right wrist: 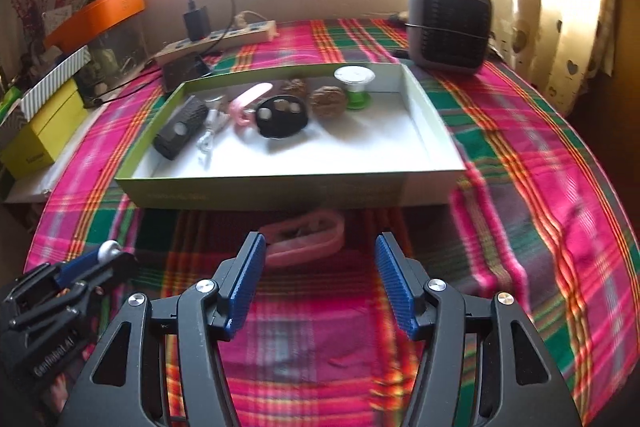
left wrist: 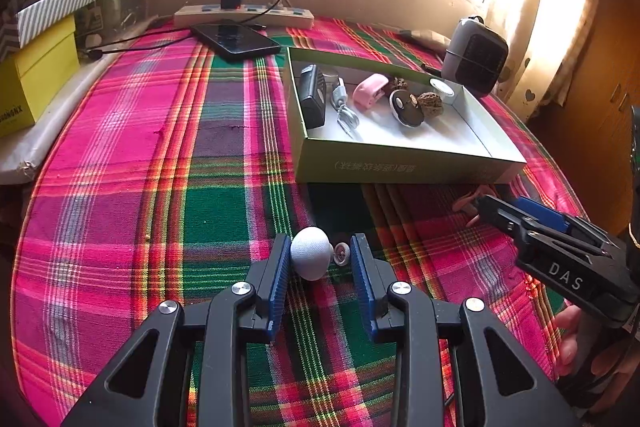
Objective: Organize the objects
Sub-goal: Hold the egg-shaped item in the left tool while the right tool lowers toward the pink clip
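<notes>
My left gripper (left wrist: 320,259) is shut on a small white knob-shaped thing (left wrist: 310,253); its round head lies against the left pad and its small disc end against the right pad. The same gripper (right wrist: 106,259) shows at the lower left of the right wrist view, with the white thing (right wrist: 108,249) at its tip. My right gripper (right wrist: 320,255) stands open low over the plaid cloth, with nothing pressed between its pads. Just past its fingertips a pink looped thing (right wrist: 304,239) lies on the cloth, blurred. Behind it stands the green box (right wrist: 280,193) with a white floor.
The box (left wrist: 400,167) holds a black speaker (left wrist: 314,95), a metal clip, a pink item, a black round case, walnuts and a spool. A grey heater (right wrist: 450,23) stands at the back right. A phone (left wrist: 236,41), power strip (left wrist: 244,15) and stacked boxes (left wrist: 36,75) are at the back left.
</notes>
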